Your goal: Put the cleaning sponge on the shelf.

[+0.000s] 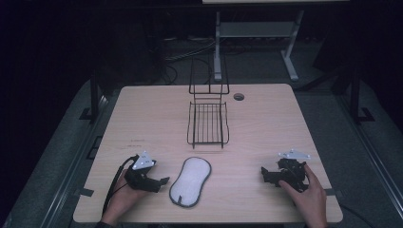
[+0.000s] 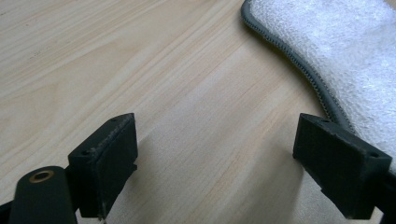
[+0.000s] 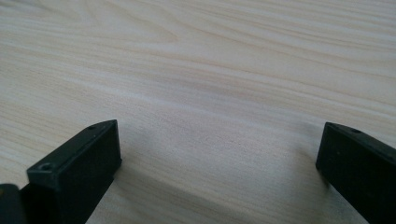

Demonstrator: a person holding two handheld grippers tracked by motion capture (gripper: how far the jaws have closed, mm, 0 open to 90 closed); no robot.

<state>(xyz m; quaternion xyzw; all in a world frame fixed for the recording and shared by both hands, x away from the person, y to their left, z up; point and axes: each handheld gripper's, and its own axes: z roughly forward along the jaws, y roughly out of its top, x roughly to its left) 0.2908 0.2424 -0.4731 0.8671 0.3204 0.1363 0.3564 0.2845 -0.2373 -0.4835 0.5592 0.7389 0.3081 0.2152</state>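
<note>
A: Left side first. Left gripper (image 1: pixel 164 181) lies low on the table (image 1: pixel 142 118), held in the person's left hand (image 1: pixel 124 197). Jaws spread wide, nothing between them but bare wood.

B: Aimed where?

A: Toward the pad (image 1: pixel 190 181). In the left gripper view the pad's (image 2: pixel 336 60) grey stitched edge curves past just beside the right-hand jaw; I can't tell whether it touches. My read: the wide gap is there so the jaws can straddle that edge.

B: The pad itself?

A: White, fuzzy, waisted like a peanut, flat on the near middle of the table between the two tools, much closer to the left one.

B: Past it?

A: A black wire rack (image 1: pixel 207 122) stands farther back at centre, tray part open toward the person, upright frame behind. Likely the pad's destination, though that's a guess. A round hole (image 1: pixel 238 97) sits in the tabletop to its right.

B: Right side?

A: Right gripper (image 1: pixel 264 175) rests near the table's right front, in the right hand (image 1: pixel 310 192), well apart from the pad. Its jaws (image 3: pixel 219 158) are also fully parted over plain wood, holding nothing. Looks parked, waiting.
</note>
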